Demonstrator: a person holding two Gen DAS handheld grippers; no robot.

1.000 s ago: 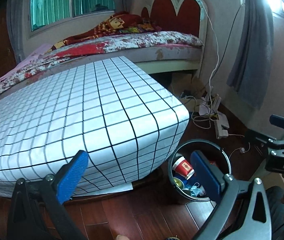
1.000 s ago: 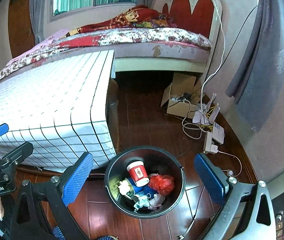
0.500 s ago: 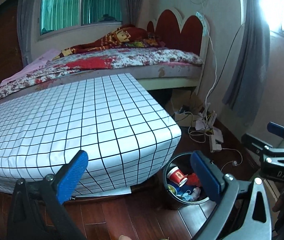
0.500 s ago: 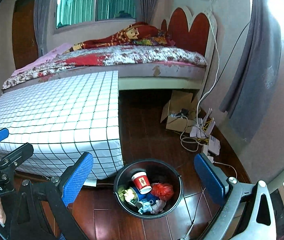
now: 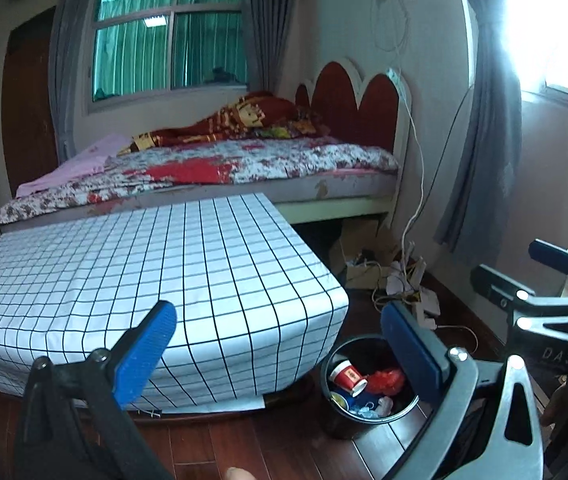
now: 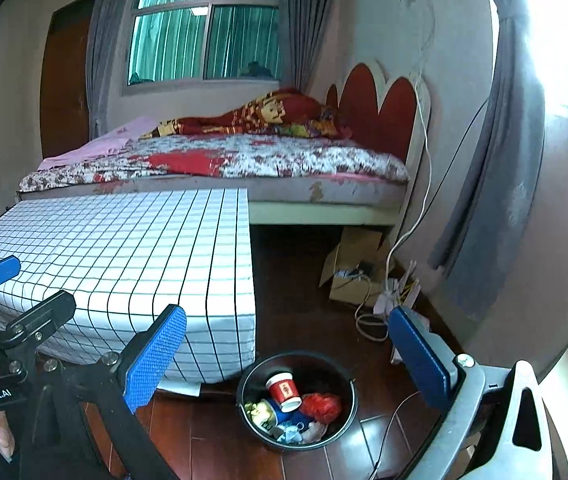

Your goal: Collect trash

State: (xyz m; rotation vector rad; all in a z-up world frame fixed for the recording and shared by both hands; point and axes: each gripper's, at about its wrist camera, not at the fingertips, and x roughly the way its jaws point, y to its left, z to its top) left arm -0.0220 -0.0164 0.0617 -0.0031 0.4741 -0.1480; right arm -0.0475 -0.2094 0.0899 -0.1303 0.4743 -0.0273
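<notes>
Both grippers are empty with jaws spread wide: the left gripper hangs over the near edge of the checked table, and the right gripper hangs above the black trash bin on the wood floor. The bin stands just beside the table's corner and holds the collected trash: a red paper cup, a red crumpled wrapper, and blue and pale scraps I cannot name. No loose trash shows on the table top or on the floor near the bin, so the step in hand looks like pulling away and scanning for anything left. To do it well, keep both jaws open, lift slowly and level so the view stays steady, and stay away from the cables and cardboard box by the bed. Compared with a second ago, both cameras sit higher and further back: the bin looks smaller and lower in each view, more of the window and the wall shows, and the bin contents look unchanged.
</notes>
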